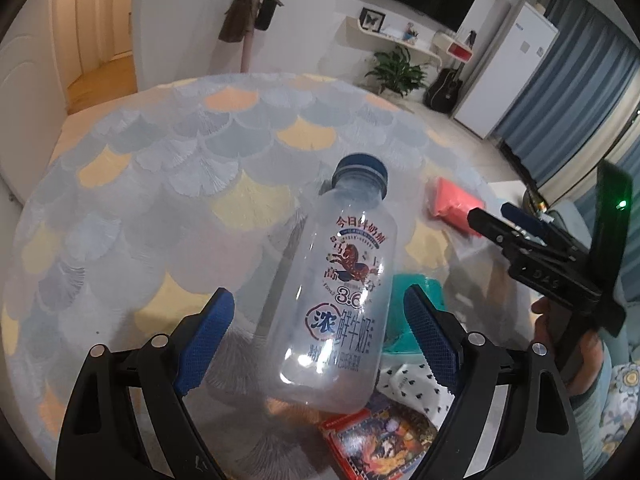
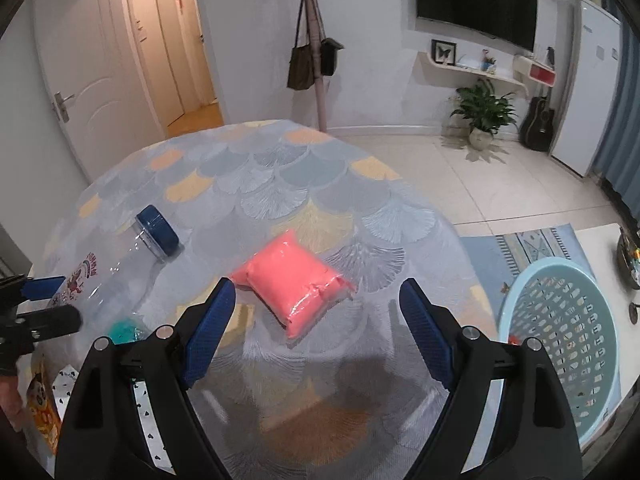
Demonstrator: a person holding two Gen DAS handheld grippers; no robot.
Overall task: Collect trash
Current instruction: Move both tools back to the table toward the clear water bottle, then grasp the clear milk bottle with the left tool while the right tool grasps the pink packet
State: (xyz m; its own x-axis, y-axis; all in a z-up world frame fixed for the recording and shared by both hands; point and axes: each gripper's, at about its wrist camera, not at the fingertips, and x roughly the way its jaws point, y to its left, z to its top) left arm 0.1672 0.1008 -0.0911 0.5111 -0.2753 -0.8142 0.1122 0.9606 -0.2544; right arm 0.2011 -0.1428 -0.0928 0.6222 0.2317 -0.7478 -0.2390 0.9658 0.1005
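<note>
A clear empty plastic milk bottle with a blue cap lies on the round table, between the wide-open fingers of my left gripper, not gripped. It also shows in the right wrist view. A pink sealed packet lies on the table just ahead of my open, empty right gripper; it also shows in the left wrist view. The right gripper shows from the side in the left wrist view.
A light blue laundry basket stands on the floor right of the table. A teal item, a heart-print wrapper and a red snack packet lie near the bottle. The table has a fan-pattern cloth.
</note>
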